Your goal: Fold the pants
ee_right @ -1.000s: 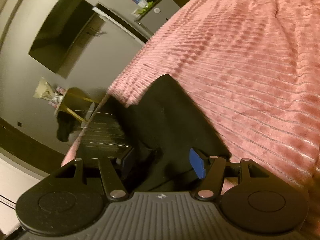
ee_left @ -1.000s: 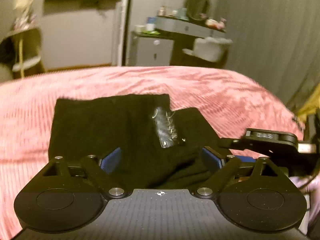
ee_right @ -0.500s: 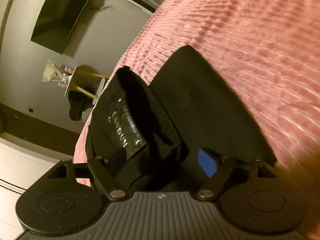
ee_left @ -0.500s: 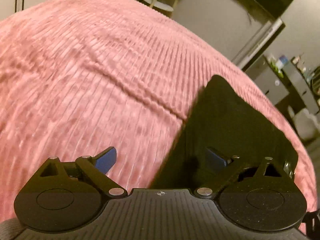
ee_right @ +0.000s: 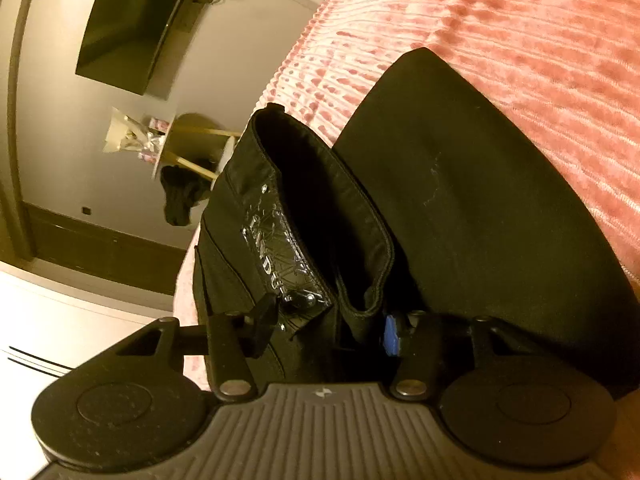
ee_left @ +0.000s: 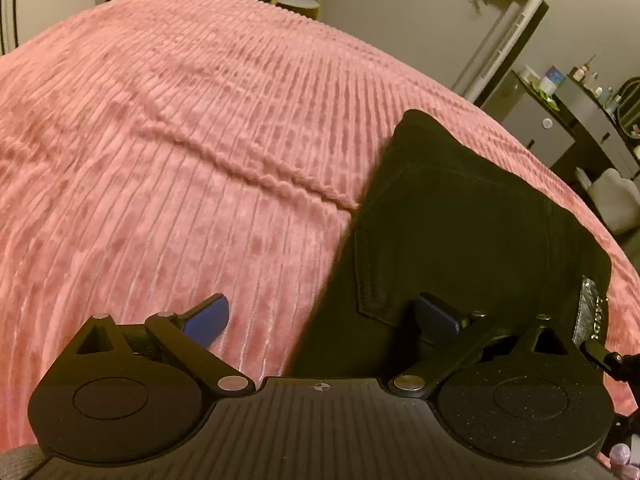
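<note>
The black folded denim pants (ee_left: 460, 232) lie on the bed, on a pink ribbed plush bedspread (ee_left: 180, 140), toward the bed's edge nearest the grey cabinet (ee_left: 536, 136) in the left wrist view. A stitched back pocket faces up, and a glossy black embossed waistband patch (ee_right: 282, 256) shows at the raised waistband.

The left gripper (ee_left: 320, 316) hovers low over the side edge of the pants with its jaws spread wide and holding nothing: one blue pad sits above bare bedspread, the other above the pocket.

The right gripper (ee_right: 328, 320) is at the waistband. Its jaws have drawn in around the thick doubled cloth there, one finger against the patch and the blue pad of the other pressed to the inner band, so the waistband stands lifted and open above the flat folded layer beside it.

Beyond the bed's far edge stand a round wooden side table (ee_right: 192, 136) and a dark wall-mounted screen (ee_right: 132, 20).
</note>
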`<state>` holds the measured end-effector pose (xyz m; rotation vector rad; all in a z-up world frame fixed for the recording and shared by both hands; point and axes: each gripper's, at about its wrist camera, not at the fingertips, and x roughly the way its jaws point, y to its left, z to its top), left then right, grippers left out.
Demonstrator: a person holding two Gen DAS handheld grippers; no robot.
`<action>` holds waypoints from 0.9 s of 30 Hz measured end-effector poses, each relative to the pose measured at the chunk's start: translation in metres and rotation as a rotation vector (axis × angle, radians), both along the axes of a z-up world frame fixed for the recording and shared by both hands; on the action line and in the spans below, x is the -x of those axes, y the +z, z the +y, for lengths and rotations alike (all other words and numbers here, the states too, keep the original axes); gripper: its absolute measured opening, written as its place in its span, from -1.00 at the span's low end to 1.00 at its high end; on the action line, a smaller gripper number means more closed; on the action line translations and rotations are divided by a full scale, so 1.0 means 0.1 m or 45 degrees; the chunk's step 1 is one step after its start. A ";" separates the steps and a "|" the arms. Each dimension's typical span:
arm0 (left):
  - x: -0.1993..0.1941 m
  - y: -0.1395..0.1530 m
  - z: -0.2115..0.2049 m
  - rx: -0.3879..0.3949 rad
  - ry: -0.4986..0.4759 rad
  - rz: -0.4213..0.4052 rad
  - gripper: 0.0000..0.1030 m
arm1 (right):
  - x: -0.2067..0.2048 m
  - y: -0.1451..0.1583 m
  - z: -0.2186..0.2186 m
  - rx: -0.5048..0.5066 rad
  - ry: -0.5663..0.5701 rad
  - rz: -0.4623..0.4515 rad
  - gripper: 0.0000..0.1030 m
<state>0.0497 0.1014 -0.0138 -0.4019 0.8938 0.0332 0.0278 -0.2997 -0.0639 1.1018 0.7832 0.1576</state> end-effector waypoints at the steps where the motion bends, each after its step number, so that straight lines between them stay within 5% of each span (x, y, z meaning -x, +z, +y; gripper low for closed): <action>1: 0.01 0.01 0.00 -0.002 0.000 0.000 0.98 | -0.01 -0.01 0.00 -0.009 -0.002 0.000 0.10; 5: 0.01 0.01 0.00 -0.005 0.000 -0.001 0.98 | -0.08 0.02 0.08 -0.026 0.000 -0.022 0.60; 7: 0.01 0.00 0.00 -0.010 0.003 0.000 0.98 | -0.12 0.07 0.16 0.030 0.002 -0.007 0.60; 9: 0.01 0.00 0.00 -0.013 0.005 -0.001 0.98 | -0.12 0.12 0.22 0.092 -0.001 0.004 0.49; 11: 0.01 0.00 0.02 -0.009 0.008 -0.003 0.98 | -0.09 0.16 0.24 0.172 -0.007 0.037 -0.04; 16: 0.02 0.02 0.04 -0.003 0.019 -0.017 0.98 | 0.04 0.54 0.42 0.324 0.001 -0.063 -0.47; 21: 0.10 0.09 0.10 0.010 0.056 -0.072 0.98 | 0.22 0.95 0.44 0.228 -0.056 -0.246 -0.56; 27: 0.12 0.12 0.13 0.025 0.056 -0.081 0.98 | 0.58 1.11 0.24 0.172 -0.152 -0.326 -0.57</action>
